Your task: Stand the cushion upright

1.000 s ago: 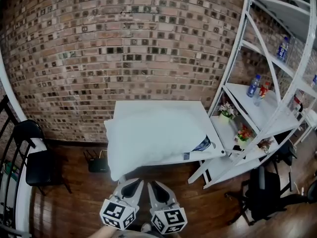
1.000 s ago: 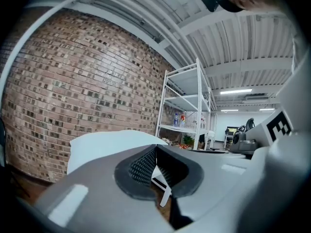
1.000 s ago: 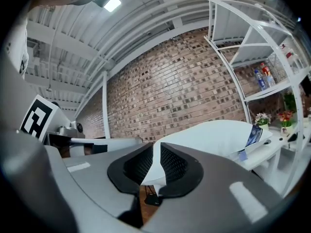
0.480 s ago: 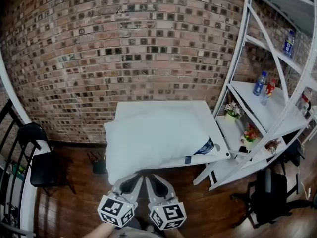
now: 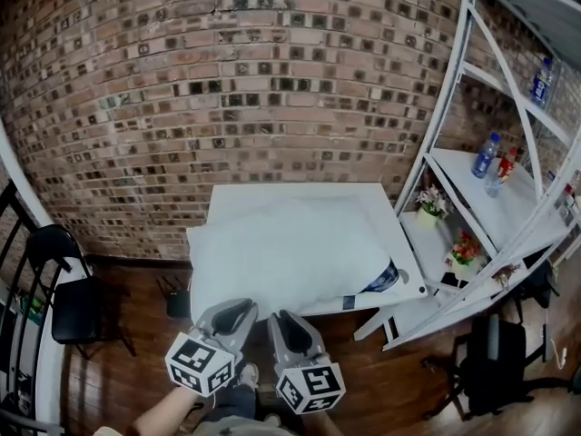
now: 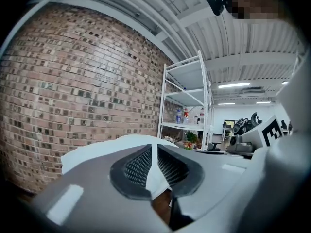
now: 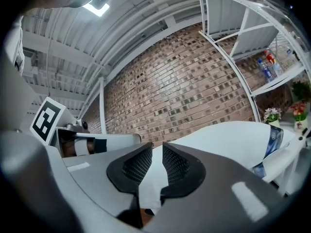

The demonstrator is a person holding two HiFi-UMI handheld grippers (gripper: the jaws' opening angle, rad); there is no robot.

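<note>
- White rectangular fabric cushion [image 5: 286, 257] lies flat on the white worktop [image 5: 368, 198], its near edge overhanging.
- Left gripper [image 5: 238, 310], held level, jaws together and empty, points at that edge.
- Right gripper [image 5: 283, 322] alongside, jaws slightly parted, empty.

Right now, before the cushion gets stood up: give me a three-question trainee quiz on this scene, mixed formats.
1. True or false: the white cushion already stands upright on the white table.
2. Multiple choice: in the head view, the white shelf rack holding the bottles stands where? A: left of the table. B: right of the table. C: on the table.
3. Short answer: which edge of the cushion are the left gripper and right gripper closest to?

Key: 1 false, it lies flat. 2 B. 3 the near edge, toward the person.
</note>
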